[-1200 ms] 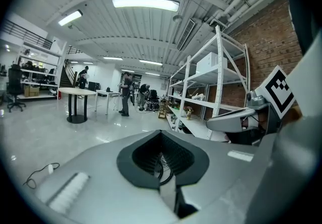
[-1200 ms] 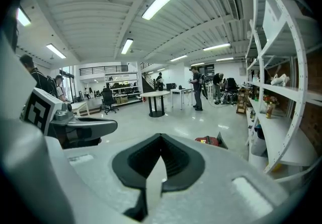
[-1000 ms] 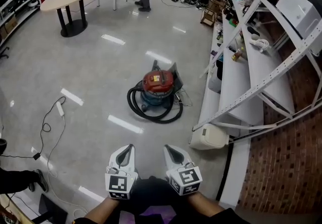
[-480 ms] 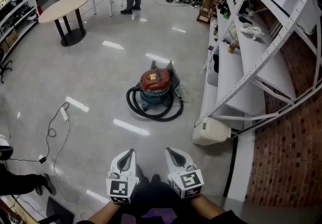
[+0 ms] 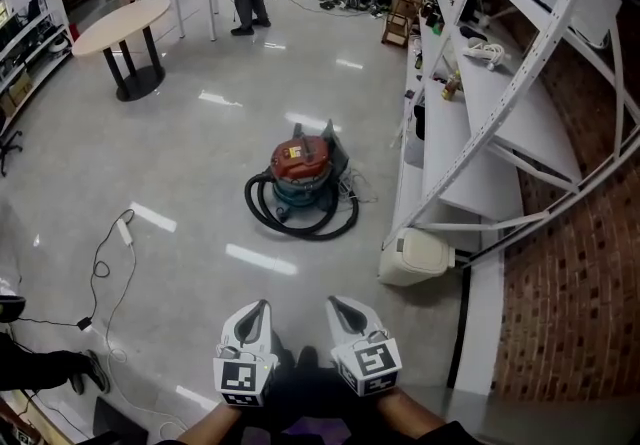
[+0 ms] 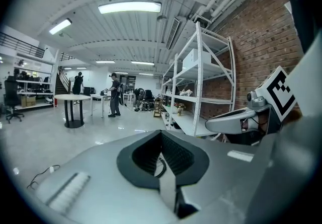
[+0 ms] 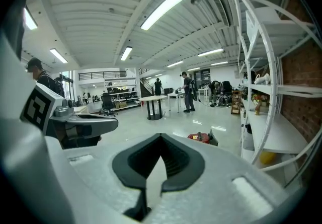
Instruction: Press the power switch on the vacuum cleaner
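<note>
The vacuum cleaner [image 5: 300, 173] stands on the glossy floor some way ahead of me; it has a red lid, a teal body and a black hose coiled round its base. Only its red lid [image 7: 199, 138] shows in the right gripper view, beyond the jaws. My left gripper [image 5: 257, 307] and right gripper [image 5: 336, 304] are held side by side low in the head view, far short of the vacuum. Both point forward with their jaws closed tip to tip and nothing between them. The left gripper [image 6: 161, 133] and right gripper [image 7: 161, 136] each show a heart-shaped gap behind touching tips. No switch is discernible at this distance.
White metal shelving [image 5: 470, 133] runs along the right in front of a brick wall. A white bin [image 5: 414, 257] lies at its foot near the vacuum. A power strip and cable [image 5: 122, 230] trail on the floor at left. An oval table [image 5: 122, 26] and several people are at the back.
The head view has shifted forward: the vacuum sits a little higher and further left in the frame, and more of the room's far end shows. Both grippers stay shut, side by side.
</note>
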